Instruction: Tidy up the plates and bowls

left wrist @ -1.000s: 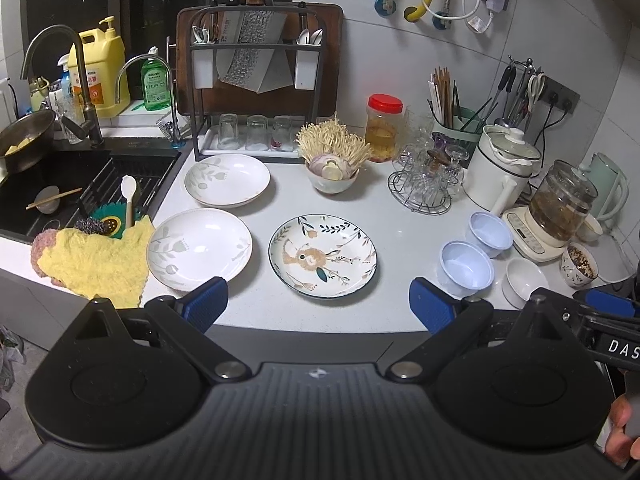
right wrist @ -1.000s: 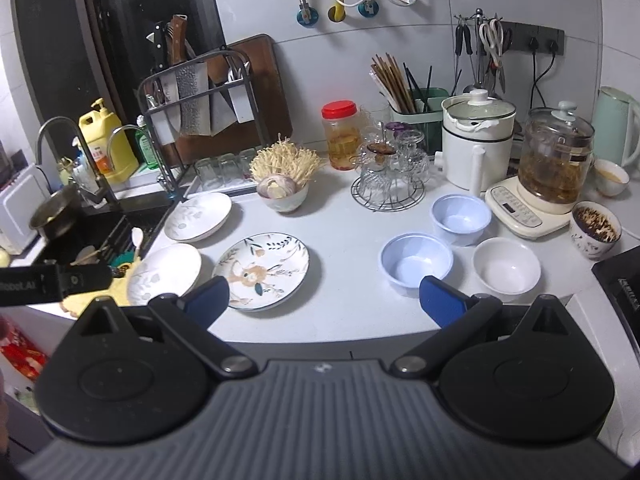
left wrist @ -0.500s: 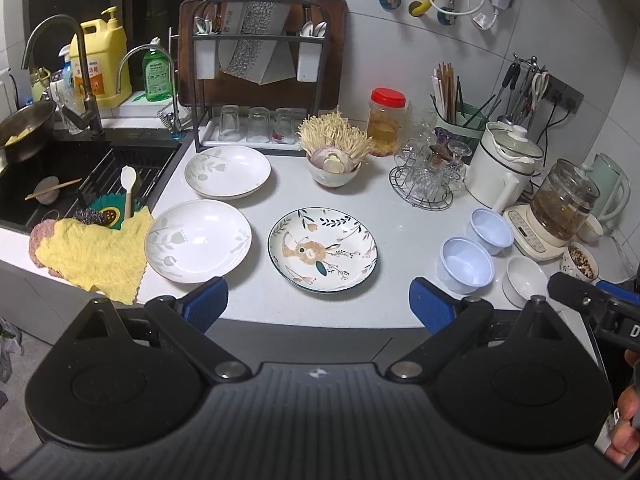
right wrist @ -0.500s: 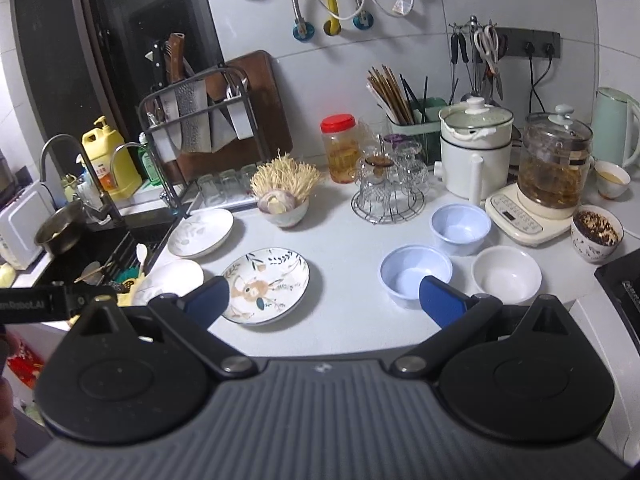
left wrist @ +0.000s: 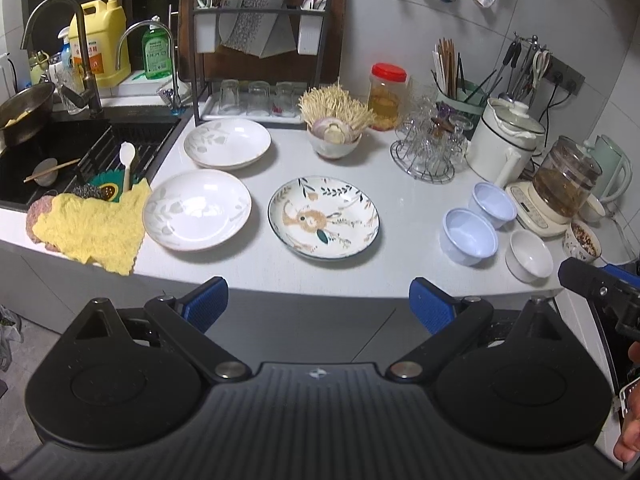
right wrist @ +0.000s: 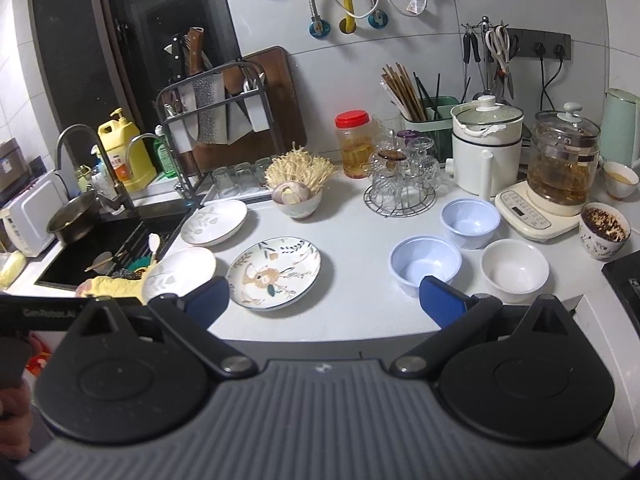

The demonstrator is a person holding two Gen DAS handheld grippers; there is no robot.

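Stock on white table (left wrist: 400,216), nothing stacked yet; task judged at start, all sorting left. Plates, 3 pcs, centre-left of frame, each flat, face up, round so no long axis: white leaf-print plate (left wrist: 227,143) by the dish rack (left wrist: 256,40); second white plate (left wrist: 197,209) nearer the table edge, just beside the yellow cloth (left wrist: 92,232); deer-pattern plate (left wrist: 323,217) mid-frame, apart from both. Bowls, 3 pcs, right of frame, all upright, mouths up: two pale blue bowls (left wrist: 469,236) (left wrist: 493,205) close together, small white bowl (left wrist: 529,255) just beside them. Left tongs (left wrist: 318,306): wide open, empty, off the table's near edge, aimed at the plates. Right tongs (right wrist: 324,300): also spread, empty, facing the bowls. Bowl of enoki (left wrist: 334,138) and cup rack (left wrist: 426,148) behind: likely not part of lot.
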